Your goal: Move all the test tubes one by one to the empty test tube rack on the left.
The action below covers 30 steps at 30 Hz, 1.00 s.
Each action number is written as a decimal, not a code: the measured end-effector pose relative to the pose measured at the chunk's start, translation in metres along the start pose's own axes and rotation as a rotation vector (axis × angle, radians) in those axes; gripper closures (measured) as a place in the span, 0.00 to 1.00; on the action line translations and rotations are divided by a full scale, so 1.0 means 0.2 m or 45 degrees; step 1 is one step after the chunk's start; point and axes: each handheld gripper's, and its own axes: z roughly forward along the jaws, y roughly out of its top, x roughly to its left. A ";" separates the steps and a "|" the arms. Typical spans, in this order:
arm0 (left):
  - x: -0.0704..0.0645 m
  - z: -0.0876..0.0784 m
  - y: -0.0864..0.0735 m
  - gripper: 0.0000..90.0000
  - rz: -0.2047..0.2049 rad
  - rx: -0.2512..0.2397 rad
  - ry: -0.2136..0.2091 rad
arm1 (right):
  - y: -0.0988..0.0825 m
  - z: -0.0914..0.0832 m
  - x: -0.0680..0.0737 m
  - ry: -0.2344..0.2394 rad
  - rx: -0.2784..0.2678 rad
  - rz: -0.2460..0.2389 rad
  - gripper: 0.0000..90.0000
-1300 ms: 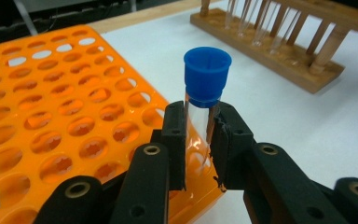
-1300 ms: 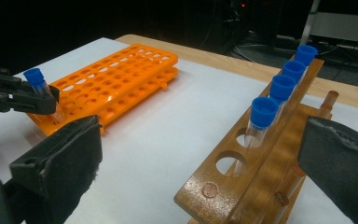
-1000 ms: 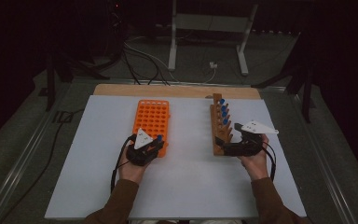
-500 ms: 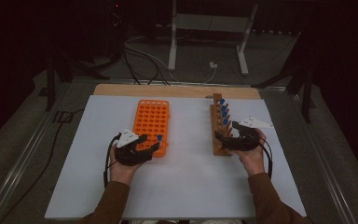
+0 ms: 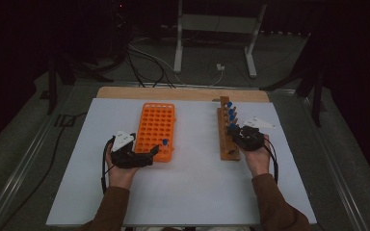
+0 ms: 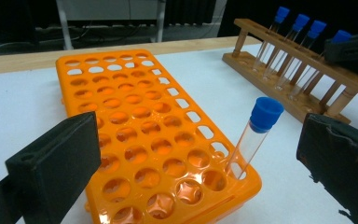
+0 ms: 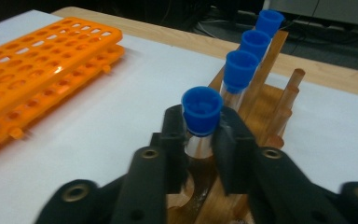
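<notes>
An orange tube rack (image 5: pixel 156 127) lies left of centre on the white table. One blue-capped tube (image 6: pixel 256 135) leans in its near right corner hole. My left gripper (image 5: pixel 151 155) is open just in front of that corner; its jaws have just been opening, and the tube stands between them untouched. A wooden rack (image 5: pixel 227 144) at the right holds several blue-capped tubes. My right gripper (image 7: pixel 201 135) has just been closing and is shut on the nearest tube (image 7: pixel 201 109), just under its cap, with the tube upright in the rack.
The white table (image 5: pixel 192 183) has bare room between the two racks and in front of them. A wooden strip (image 5: pixel 183 93) runs along its far edge. Cables and a metal stand (image 5: pixel 214 43) lie on the floor beyond.
The left jaws opened off the tube in the orange rack and drew back a little. The right gripper moved in on the nearest tube in the wooden rack and closed on it.
</notes>
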 end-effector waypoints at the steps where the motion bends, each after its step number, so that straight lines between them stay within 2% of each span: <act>1: 0.00 0.00 0.00 0.01 0.000 0.000 -0.003 | 0.00 0.00 0.00 -0.002 0.003 -0.010 0.84; 3: -0.01 0.01 0.00 0.01 0.006 0.006 0.001 | 0.01 0.01 0.01 -0.014 0.006 -0.034 0.85; 7: -0.01 0.01 0.00 0.01 0.017 0.013 0.003 | 0.03 0.03 0.02 -0.023 0.015 -0.043 0.84; 19: -0.02 0.02 -0.01 0.01 0.017 0.029 -0.005 | 0.02 0.05 0.01 -0.015 0.012 0.003 0.84; 30: -0.02 0.02 -0.02 0.01 0.012 0.026 0.001 | 0.01 0.05 0.02 -0.025 0.013 0.002 0.85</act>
